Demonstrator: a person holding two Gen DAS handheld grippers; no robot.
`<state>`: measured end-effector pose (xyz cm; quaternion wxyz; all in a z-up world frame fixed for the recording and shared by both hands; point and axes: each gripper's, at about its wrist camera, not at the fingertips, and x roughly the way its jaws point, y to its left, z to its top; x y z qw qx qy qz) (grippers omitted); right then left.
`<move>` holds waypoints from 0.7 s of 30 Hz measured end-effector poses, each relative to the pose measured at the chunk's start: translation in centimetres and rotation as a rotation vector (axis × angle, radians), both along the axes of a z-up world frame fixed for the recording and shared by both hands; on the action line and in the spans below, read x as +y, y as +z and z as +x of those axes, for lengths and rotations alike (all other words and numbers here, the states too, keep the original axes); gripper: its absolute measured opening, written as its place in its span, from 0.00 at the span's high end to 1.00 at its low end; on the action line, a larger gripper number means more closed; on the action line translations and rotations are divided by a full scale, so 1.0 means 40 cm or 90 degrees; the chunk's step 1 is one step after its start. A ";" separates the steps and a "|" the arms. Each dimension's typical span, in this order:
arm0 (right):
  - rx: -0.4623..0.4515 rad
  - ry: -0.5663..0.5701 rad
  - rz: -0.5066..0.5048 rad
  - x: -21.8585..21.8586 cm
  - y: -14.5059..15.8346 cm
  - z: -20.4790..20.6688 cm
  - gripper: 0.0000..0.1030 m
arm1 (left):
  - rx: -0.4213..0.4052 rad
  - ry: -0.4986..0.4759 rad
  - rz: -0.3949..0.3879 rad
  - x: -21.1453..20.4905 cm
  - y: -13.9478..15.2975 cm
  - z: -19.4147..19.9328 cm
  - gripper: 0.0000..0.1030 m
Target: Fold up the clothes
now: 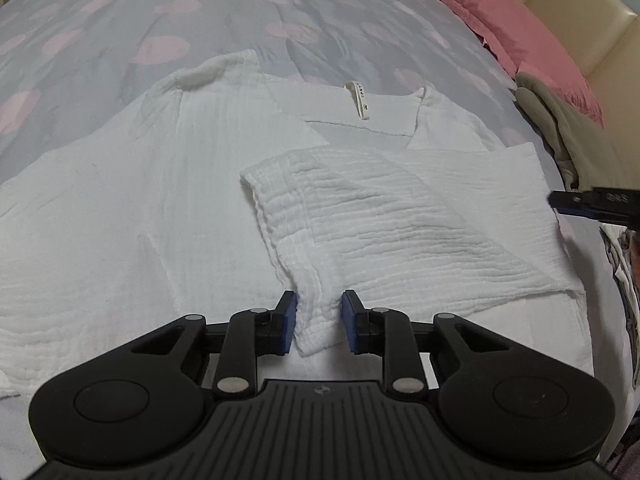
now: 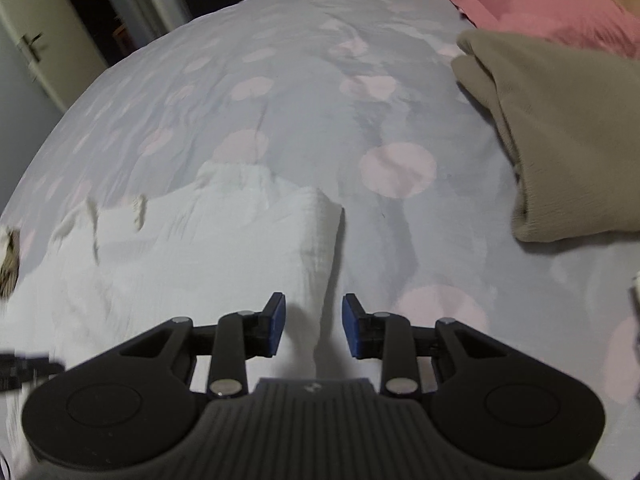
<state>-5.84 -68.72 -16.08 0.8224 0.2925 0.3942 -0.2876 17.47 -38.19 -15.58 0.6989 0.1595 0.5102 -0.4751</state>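
A white crinkled shirt (image 1: 168, 200) lies flat on the bed, collar and label (image 1: 359, 98) at the far side. Its right sleeve (image 1: 360, 216) is folded across the body. My left gripper (image 1: 319, 322) is open, its blue pads on either side of the sleeve's cuff (image 1: 318, 320). My right gripper (image 2: 313, 326) is open above the shirt's folded right edge (image 2: 320, 248). The right gripper's tip also shows at the right edge of the left wrist view (image 1: 592, 202).
The bed cover (image 1: 200, 20) is grey with pink dots. A khaki folded garment (image 2: 560, 132) and a pink pillow (image 2: 540, 4) lie at the far right. A cream headboard (image 1: 580, 12) stands behind. A door (image 2: 32, 48) is at the far left.
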 end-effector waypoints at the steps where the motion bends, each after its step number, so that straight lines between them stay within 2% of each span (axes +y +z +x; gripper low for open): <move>1: 0.005 -0.013 0.011 -0.010 -0.013 0.011 0.67 | -0.001 -0.002 0.001 -0.001 -0.001 0.001 0.78; 4: 0.029 -0.043 0.027 -0.038 -0.052 0.039 0.72 | 0.004 -0.005 0.003 -0.002 -0.002 0.005 0.79; 6: 0.068 -0.035 -0.006 -0.040 -0.071 0.056 0.76 | 0.009 -0.008 0.004 -0.001 -0.002 0.009 0.79; 9: 0.093 -0.015 -0.029 -0.039 -0.081 0.069 0.76 | 0.012 -0.015 0.009 0.001 -0.002 0.015 0.79; 13: 0.126 0.013 -0.077 -0.025 -0.073 0.076 0.75 | -0.017 -0.013 0.051 0.012 0.006 0.021 0.85; 15: 0.129 0.008 -0.083 -0.025 -0.065 0.067 0.74 | -0.033 -0.012 0.051 0.033 0.015 0.026 0.85; 18: 0.131 -0.015 -0.072 -0.030 -0.041 0.041 0.66 | -0.058 -0.009 0.056 0.075 0.036 0.030 0.85; 21: 0.146 0.002 -0.101 -0.011 -0.012 0.024 0.66 | -0.073 0.010 0.051 0.134 0.063 0.040 0.84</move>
